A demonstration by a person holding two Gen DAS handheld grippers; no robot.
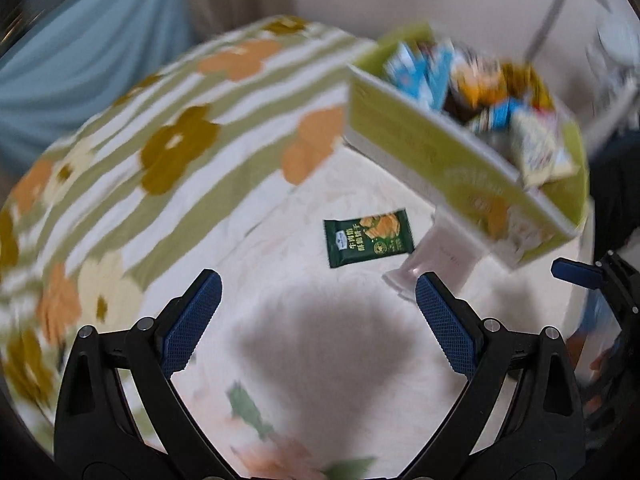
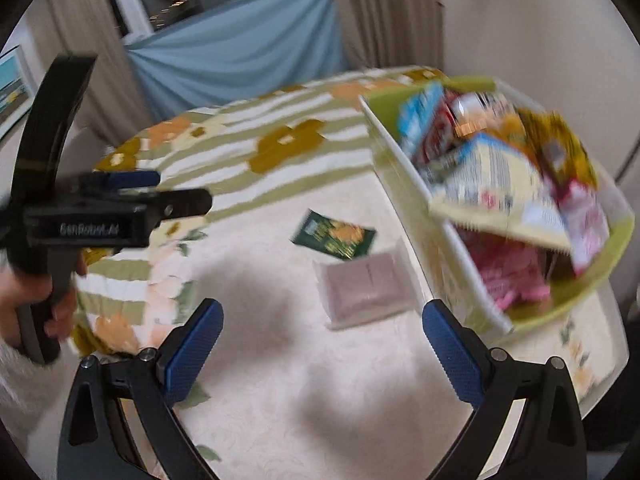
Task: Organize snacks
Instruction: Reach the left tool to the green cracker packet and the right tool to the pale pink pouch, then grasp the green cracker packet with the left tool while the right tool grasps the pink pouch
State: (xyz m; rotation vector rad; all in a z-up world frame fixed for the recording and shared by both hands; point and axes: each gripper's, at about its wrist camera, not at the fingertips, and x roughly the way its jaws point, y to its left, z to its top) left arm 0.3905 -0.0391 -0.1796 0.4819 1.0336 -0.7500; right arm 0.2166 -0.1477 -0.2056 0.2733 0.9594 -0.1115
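Beside the brimming green snack box (image 2: 404,184), both spread-open, empty grippers, left gripper (image 1: 318,312) and right gripper (image 2: 322,340), hover over the dark green cracker packet (image 2: 334,239) and pale pink packet (image 2: 362,290), and any hasty addition risks spilling the heaped snacks.

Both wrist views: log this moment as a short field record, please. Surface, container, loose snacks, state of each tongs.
surface: table with floral cloth
container: green box, piled with mixed snack packets, blurred
loose snack 1: dark green packet, flat on the cloth
loose snack 2: pale pinkish packet, flat beside the box
left tongs: open, empty, above the cloth
right tongs: open, empty, near the pale packet
person: hand gripping the left handle
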